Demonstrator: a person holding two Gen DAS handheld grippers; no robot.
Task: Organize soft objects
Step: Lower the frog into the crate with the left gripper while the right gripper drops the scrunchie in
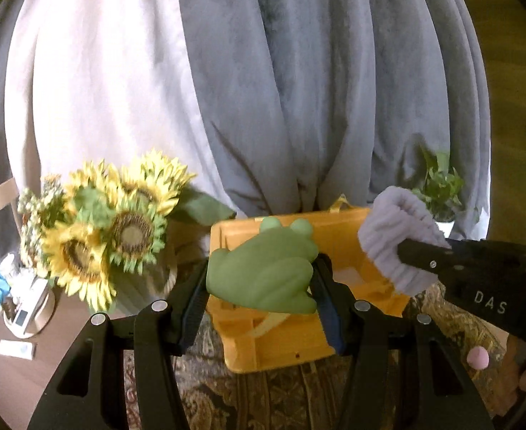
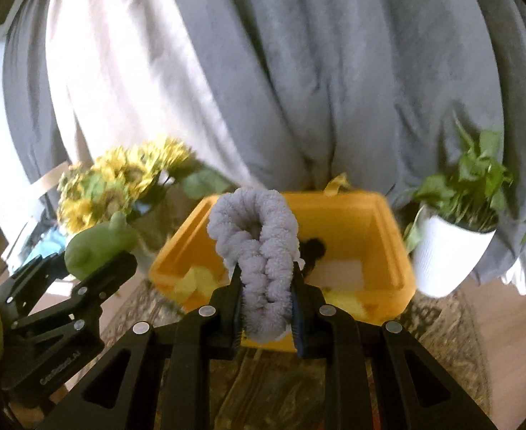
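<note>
My left gripper [image 1: 259, 297] is shut on a soft green frog toy [image 1: 266, 268] and holds it above the near left part of the yellow bin [image 1: 273, 351]. My right gripper [image 2: 267, 308] is shut on a fluffy lavender headband [image 2: 259, 247], held upright in front of the bin [image 2: 388, 222]. In the left wrist view the headband [image 1: 395, 236] and right gripper [image 1: 442, 251] are over the bin's right side. In the right wrist view the frog [image 2: 94, 247] and left gripper [image 2: 94, 268] are left of the bin. Yellow soft items [image 2: 194, 279] and a dark item [image 2: 313, 247] lie inside.
A sunflower bouquet [image 1: 112, 229] stands left of the bin. A white pot with a green plant [image 2: 452, 251] stands to its right. Grey and white curtains [image 1: 298, 89] hang behind. A patterned rug [image 1: 298, 394] lies under the bin. A small pink ball [image 1: 477, 357] lies at the right.
</note>
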